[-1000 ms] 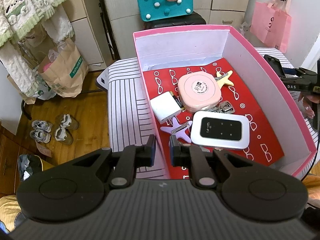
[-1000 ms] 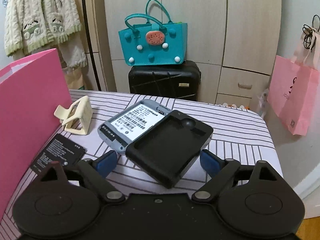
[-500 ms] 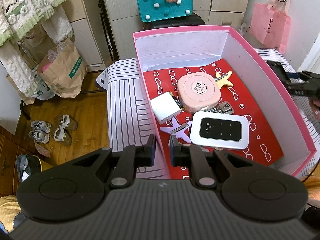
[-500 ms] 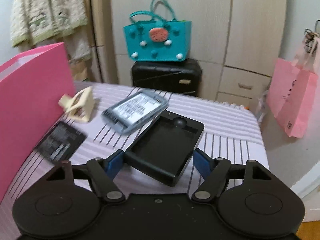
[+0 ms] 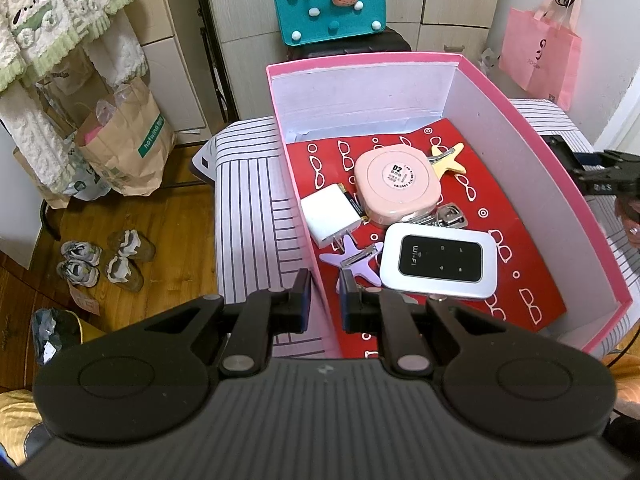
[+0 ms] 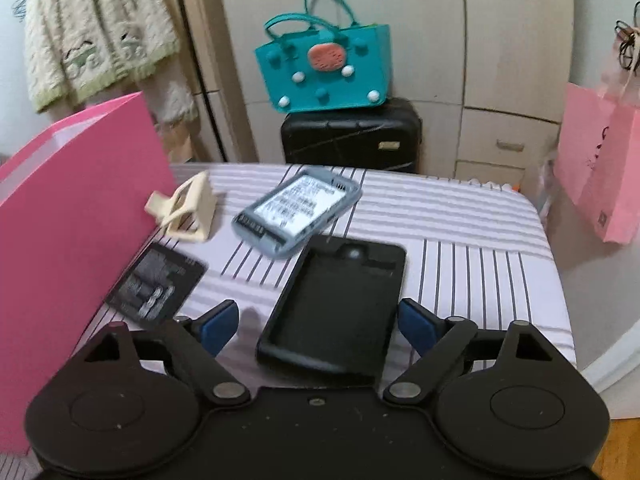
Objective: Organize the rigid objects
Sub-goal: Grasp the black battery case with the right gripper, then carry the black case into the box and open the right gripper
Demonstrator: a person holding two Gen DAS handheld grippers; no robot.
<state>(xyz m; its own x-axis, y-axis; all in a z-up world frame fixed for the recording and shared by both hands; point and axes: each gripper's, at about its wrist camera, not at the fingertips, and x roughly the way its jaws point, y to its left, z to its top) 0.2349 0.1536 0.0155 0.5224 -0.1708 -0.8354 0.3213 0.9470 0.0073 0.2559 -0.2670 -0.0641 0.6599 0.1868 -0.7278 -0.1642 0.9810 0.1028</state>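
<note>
Your left claw (image 5: 324,300) pinches the pink box's (image 5: 532,128) near wall. Your right claw (image 6: 318,326) is spread around the black case (image 6: 336,304), which lies on the striped desk (image 6: 460,232) beside the box.

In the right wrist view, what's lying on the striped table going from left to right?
Pink box → black battery → cream clip → grey phone → black case.

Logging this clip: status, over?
Left gripper straddles pink box wall. Right gripper open around black case, not closed. Nothing blocking.
</note>
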